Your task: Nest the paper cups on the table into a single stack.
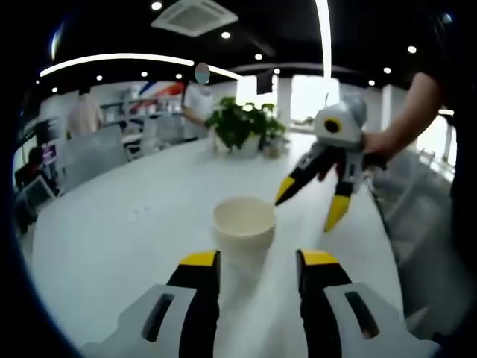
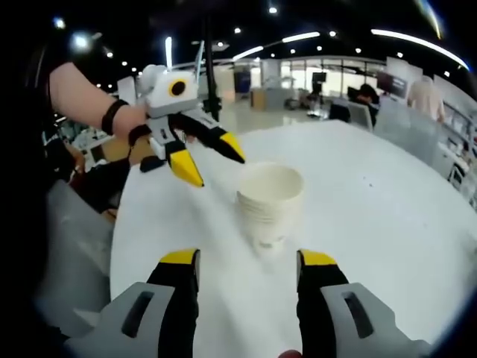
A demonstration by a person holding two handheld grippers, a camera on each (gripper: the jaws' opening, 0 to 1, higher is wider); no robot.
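In the left gripper view, the left gripper (image 1: pixel 257 272) rises from the bottom with its two yellow-tipped black jaws spread apart and nothing between them. Just ahead of the jaw tips, a stack of cream-white paper cups (image 1: pixel 244 231) stands upright on the white oval table (image 1: pixel 119 231), free of both grippers. Beyond the stack and to its right, the right gripper (image 1: pixel 307 201), grey with yellow-tipped jaws, hangs above the table in a person's hand (image 1: pixel 376 143); its jaws are splayed and empty, one tip near the cup rim but apart from it. A green leafy potted plant (image 1: pixel 242 127) sits at the far end of the table.

In the right gripper view, the right gripper (image 2: pixel 244 274) shows its own jaws parted and empty at the bottom. The stack of paper cups (image 2: pixel 270 203) stands upright on the table (image 2: pixel 373 216) just beyond the tips, its nested rims visible along the side. The left gripper (image 2: pixel 214 160) hovers to the upper left of the stack, held by a hand (image 2: pixel 130 119) with a dark wristband (image 2: pixel 112 115), its jaws released and holding nothing.
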